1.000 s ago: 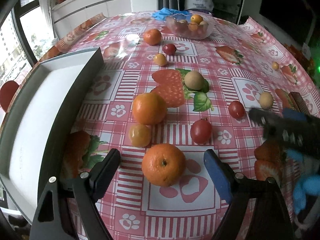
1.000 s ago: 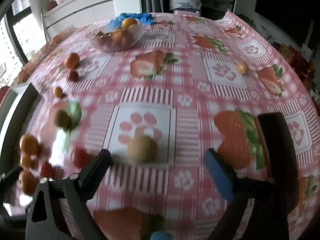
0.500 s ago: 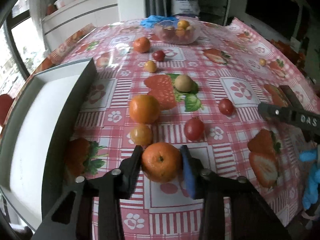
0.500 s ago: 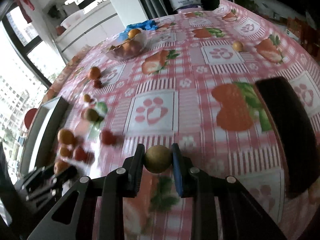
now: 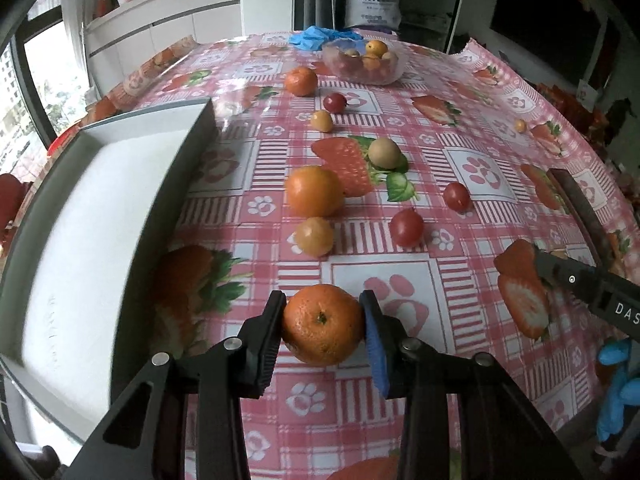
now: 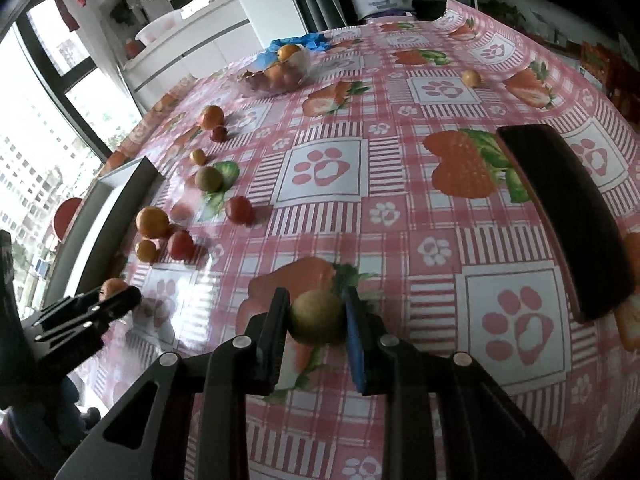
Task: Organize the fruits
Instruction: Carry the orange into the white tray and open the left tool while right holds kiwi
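At the left we see the grey tray [image 5: 120,216] on the desk [image 5: 472,168]. Just right of it, our left claw [image 5: 323,322] is clenched on a mandarin [image 5: 322,330], both pads pressing its sides, near the front edge. Beyond it lie a second mandarin [image 5: 314,191], a small yellow fruit [image 5: 314,236], two red tomatoes [image 5: 406,227] and a brown fruit [image 5: 384,153]. A clear bowl [image 5: 364,65] with fruit stands far back. At the right, our right claw [image 6: 317,312] is clenched on a brown round fruit [image 6: 316,317], beside a dark board [image 6: 568,216].
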Motion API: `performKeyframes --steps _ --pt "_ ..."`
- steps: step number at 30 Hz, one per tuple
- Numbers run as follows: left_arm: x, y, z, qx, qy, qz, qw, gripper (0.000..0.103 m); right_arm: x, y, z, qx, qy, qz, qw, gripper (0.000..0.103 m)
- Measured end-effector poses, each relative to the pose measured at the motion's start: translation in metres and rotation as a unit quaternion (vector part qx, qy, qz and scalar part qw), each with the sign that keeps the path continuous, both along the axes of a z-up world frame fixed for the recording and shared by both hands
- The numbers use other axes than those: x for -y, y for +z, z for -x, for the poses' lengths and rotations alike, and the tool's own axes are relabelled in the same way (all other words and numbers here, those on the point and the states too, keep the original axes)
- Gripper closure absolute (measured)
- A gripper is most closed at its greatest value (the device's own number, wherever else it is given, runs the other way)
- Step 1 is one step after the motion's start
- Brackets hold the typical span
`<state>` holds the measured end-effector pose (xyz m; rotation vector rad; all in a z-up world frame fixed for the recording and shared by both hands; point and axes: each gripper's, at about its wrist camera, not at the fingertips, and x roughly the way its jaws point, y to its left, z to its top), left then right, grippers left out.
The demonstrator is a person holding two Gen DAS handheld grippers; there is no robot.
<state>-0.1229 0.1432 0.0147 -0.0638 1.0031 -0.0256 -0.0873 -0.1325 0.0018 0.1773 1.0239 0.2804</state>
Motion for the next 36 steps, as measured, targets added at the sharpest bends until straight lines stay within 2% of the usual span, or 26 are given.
performKeyframes --steps 6,14,25,31,36 --pt "-0.014 0.012 0.009 0.015 0.004 0.009 0.9998 0.064 -0.01 0.002 0.006 -0.005 0.002 0.009 1.0 0.074" --pt "-0.04 0.033 0.016 0.041 0.023 0.019 0.9987 0.064 -0.046 0.019 0.005 0.004 0.035 0.016 0.999 0.074" --pt "-0.119 0.055 0.02 0.067 0.091 -0.003 0.9936 0.064 -0.151 0.038 -0.01 0.02 0.128 0.012 0.991 0.074" --pt "-0.16 0.046 0.019 0.061 0.137 -0.019 0.9885 0.064 -0.212 0.042 -0.014 0.024 0.183 0.018 0.983 0.074" --pt "-0.182 0.031 0.02 0.046 0.151 -0.018 0.9873 0.064 -0.252 0.039 -0.015 0.019 0.22 0.029 0.975 0.074"
